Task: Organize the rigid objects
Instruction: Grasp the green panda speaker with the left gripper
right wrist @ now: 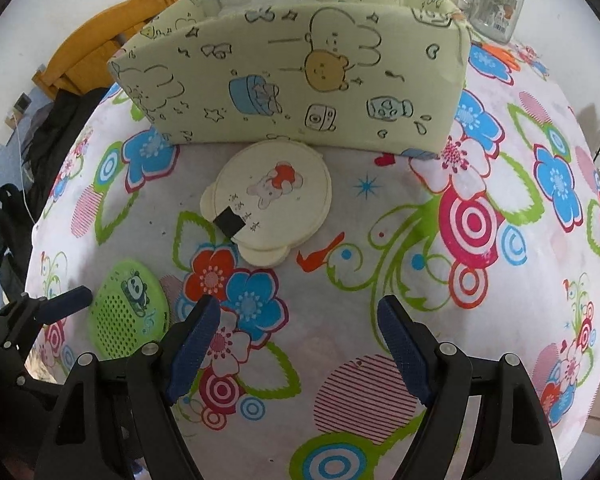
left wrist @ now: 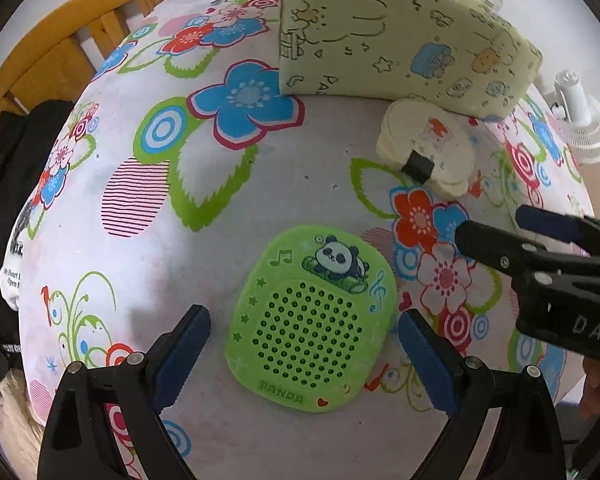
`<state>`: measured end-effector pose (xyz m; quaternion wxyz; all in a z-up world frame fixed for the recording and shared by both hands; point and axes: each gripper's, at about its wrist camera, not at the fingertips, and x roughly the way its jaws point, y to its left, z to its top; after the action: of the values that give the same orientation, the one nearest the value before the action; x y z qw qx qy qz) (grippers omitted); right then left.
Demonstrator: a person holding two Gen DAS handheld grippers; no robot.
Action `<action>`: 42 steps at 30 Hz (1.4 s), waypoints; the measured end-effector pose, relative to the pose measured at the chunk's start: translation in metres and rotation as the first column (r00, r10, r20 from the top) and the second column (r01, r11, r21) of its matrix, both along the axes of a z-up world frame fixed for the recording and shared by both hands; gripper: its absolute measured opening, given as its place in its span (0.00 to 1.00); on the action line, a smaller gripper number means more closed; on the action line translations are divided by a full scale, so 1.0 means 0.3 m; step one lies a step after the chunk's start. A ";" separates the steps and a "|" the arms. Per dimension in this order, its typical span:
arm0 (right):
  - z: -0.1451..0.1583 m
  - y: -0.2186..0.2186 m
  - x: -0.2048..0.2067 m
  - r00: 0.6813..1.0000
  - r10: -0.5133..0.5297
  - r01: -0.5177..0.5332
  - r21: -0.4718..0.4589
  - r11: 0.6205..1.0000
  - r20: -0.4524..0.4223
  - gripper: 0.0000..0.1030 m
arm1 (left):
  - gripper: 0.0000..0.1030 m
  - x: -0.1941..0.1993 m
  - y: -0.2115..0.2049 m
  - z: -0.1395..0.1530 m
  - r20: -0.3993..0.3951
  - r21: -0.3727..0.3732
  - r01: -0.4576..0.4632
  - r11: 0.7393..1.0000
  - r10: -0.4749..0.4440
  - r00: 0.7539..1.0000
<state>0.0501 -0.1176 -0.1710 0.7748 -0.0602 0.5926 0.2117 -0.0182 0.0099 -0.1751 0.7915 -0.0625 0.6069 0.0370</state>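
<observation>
We note the left hand-held gripper (left wrist: 304,348) poised over the green panda speaker (left wrist: 310,320), its blue pads wide apart with one on each side of the case and neither touching it. The speaker lies flat on the flower-print surface (left wrist: 148,240), near the edge closest to us; it is nearly square, its slightly longer axis running away from us, panda end farthest, so the jaws straddle its shorter width. This hand is plainly the nearer one to it.

Moving right, the cream bear-print compact (right wrist: 270,200) with a small black tab lies flat toward the middle of the surface, just in front of the cartoon-print storage box (right wrist: 292,88), which stands open-topped toward the far edge.

The right hand-held gripper (right wrist: 298,344) hangs over bare cloth, jaws apart and holding nothing; the compact lies ahead of it, well apart.

We judge the next move is closing on the speaker. Open cloth surrounds it on every side, and the path toward the box looks unobstructed apart from the compact.
</observation>
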 end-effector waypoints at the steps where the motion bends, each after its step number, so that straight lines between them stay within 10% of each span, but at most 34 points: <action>1: -0.002 0.000 -0.002 1.000 0.000 0.000 0.000 1.000 -0.003 0.81 | 0.94 -0.007 -0.009 -0.004 0.000 0.009 0.011 1.000 -0.011 1.000; 11: -0.012 0.016 -0.008 1.000 -0.005 0.005 -0.010 1.000 -0.006 0.81 | 0.79 -0.058 -0.072 0.010 0.041 0.059 0.092 0.994 -0.094 0.995; 42: -0.023 0.113 0.129 0.999 -0.014 0.016 -0.038 0.999 0.031 0.81 | 0.78 0.128 0.019 0.018 0.040 0.048 0.013 0.999 -0.015 0.999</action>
<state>0.0888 -0.0838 -0.1779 0.7842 -0.0740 0.5849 0.1934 0.0202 0.0154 -0.1697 0.8051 -0.0397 0.5901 0.0446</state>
